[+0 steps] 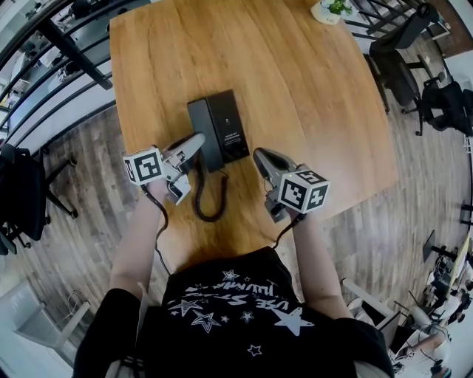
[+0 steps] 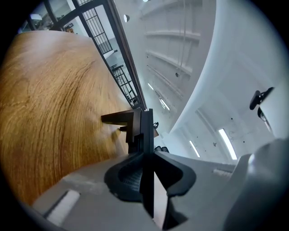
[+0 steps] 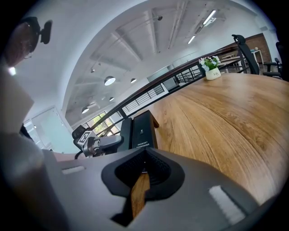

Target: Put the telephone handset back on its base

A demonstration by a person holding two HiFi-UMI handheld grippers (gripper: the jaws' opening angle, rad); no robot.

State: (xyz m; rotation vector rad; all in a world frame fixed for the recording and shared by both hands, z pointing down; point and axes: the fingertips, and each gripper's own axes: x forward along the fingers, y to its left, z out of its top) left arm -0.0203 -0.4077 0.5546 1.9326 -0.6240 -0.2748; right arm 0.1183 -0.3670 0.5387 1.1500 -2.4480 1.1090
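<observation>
The black telephone base (image 1: 230,125) stands mid-table on the wooden table (image 1: 310,88), and in the right gripper view the base (image 3: 144,130) shows ahead. The black handset (image 1: 201,133) lies along the base's left side; I cannot tell whether it is fully seated. My left gripper (image 1: 194,143) is shut on the handset's near end, and in its own view the handset (image 2: 137,124) runs edge-on between the jaws of the left gripper (image 2: 145,155). The coiled cord (image 1: 211,198) loops toward me. To the right of the base, my right gripper (image 1: 260,155) (image 3: 144,166) is shut and holds nothing.
A small potted plant (image 1: 329,9) (image 3: 211,72) sits at the table's far right edge. Black railings (image 1: 44,74) run along the left side and office chairs (image 1: 414,66) stand to the right. The table's near edge is just below both grippers.
</observation>
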